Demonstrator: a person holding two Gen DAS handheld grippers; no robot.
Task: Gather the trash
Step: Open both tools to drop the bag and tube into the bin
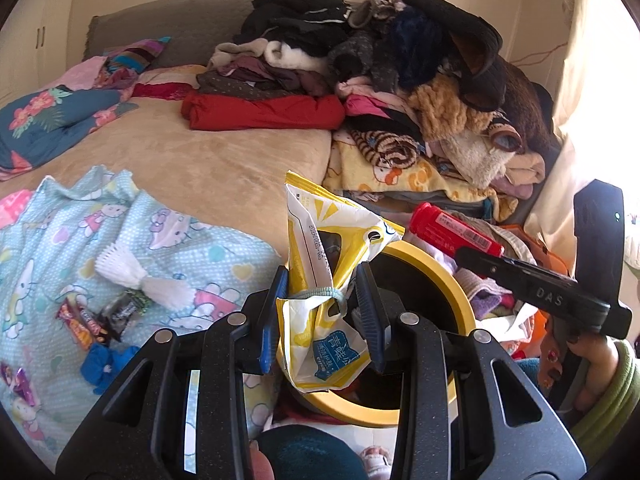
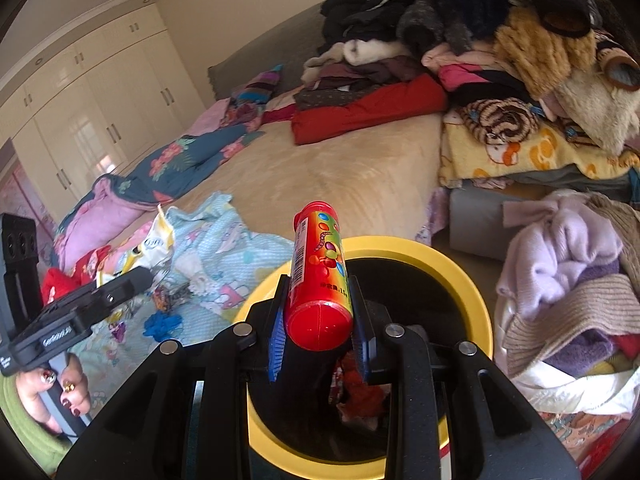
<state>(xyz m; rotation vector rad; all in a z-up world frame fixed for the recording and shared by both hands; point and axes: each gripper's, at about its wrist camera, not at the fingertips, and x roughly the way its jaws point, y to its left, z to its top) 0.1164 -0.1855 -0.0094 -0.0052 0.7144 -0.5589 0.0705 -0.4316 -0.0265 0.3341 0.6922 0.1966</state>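
Both grippers hung over my yellow-rimmed bin (image 2: 472, 280). Left gripper (image 1: 324, 312) pinched a crumpled yellow snack bag (image 1: 324, 240). Right gripper (image 2: 318, 324) clamped a red candy tube (image 2: 320, 276).

This is a home bedroom. A wide bed with a tan plush cover (image 1: 192, 160) carries heaped folded clothes (image 1: 360, 60) and a pale blue cartoon-print sheet (image 1: 120, 240). Cream built-in wardrobe doors (image 2: 92, 120) line one wall.
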